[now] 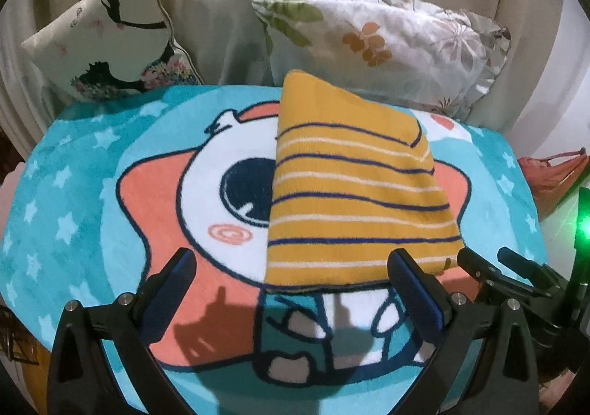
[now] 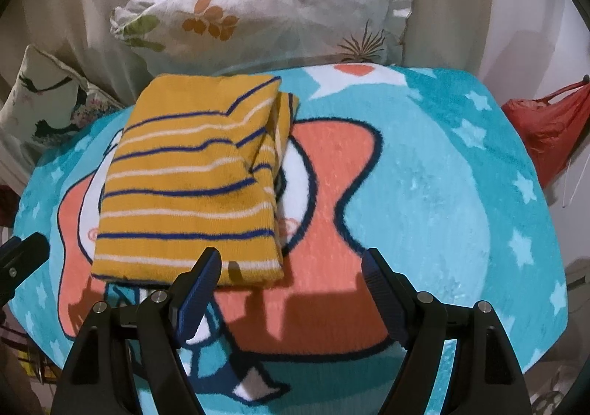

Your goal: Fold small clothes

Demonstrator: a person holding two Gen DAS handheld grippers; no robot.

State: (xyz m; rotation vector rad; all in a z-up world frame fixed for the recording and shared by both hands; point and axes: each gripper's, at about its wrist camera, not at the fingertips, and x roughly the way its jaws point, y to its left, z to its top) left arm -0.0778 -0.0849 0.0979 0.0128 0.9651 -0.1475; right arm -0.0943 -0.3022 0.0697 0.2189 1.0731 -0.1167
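Right now my left gripper (image 1: pixel 293 276) hangs at the bottom of its frame with both jaws spread wide and nothing between them; its right-hand finger (image 1: pixel 409 278) sits just at the near hem of the yellow striped garment (image 1: pixel 354 193). That garment lies folded into a narrow rectangle at the centre of the left wrist view, on the teal cartoon blanket (image 1: pixel 73 201). My right gripper (image 2: pixel 291 275) is likewise spread wide and empty. In the right wrist view the garment lies left of centre, a folded-over flap showing along its right edge, and the gripper's left-hand finger (image 2: pixel 206 267) overlaps the near hem. Two cushions, a floral cushion (image 2: pixel 265 2) and a dancer-print cushion (image 1: pixel 110 31), lean behind the blanket. A red bag (image 2: pixel 549 123) sits at the right edge.
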